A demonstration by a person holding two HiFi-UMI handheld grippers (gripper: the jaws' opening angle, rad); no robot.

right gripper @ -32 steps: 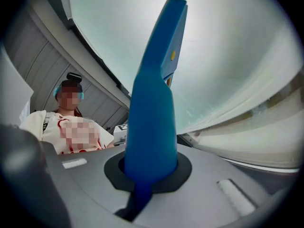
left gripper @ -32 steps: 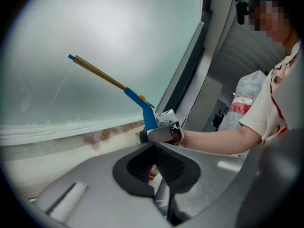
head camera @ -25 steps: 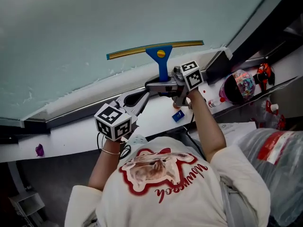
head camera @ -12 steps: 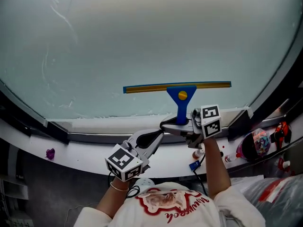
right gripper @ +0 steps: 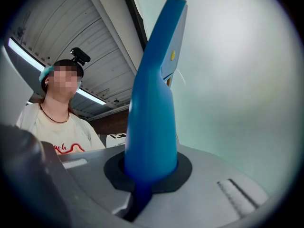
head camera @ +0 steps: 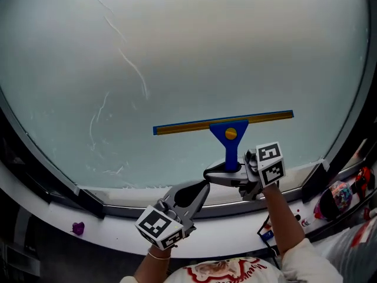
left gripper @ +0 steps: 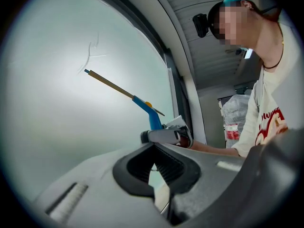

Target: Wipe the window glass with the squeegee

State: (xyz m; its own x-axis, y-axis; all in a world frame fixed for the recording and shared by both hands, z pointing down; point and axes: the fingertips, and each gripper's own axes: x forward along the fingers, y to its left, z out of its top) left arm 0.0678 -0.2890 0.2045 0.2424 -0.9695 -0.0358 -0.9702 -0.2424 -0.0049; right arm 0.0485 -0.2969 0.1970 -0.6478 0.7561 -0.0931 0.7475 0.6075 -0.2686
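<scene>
Now: squeegee low on the pane, most of the wiping left to do.
The right gripper (head camera: 221, 174) is clamped on the blue handle of the squeegee (head camera: 227, 125), whose blade lies level against the window glass (head camera: 177, 52) a little above the sill (head camera: 112, 233). The left gripper (head camera: 202, 188) is closed on nothing, nearer the sill. Streaks and foam lines show high above the sill, so the job looks barely begun.

My left tongs (left gripper: 153, 147) sit at six o'clock, tips together, nothing between them. Just beyond, toward twelve, the right tongs (left gripper: 150, 136) clamp the squeegee (left gripper: 151, 116) by its blue handle. Its blade slants toward ten o'clock across the window glass (left gripper: 61, 122). A person's shirt (left gripper: 273, 99) fills three o'clock.
</scene>
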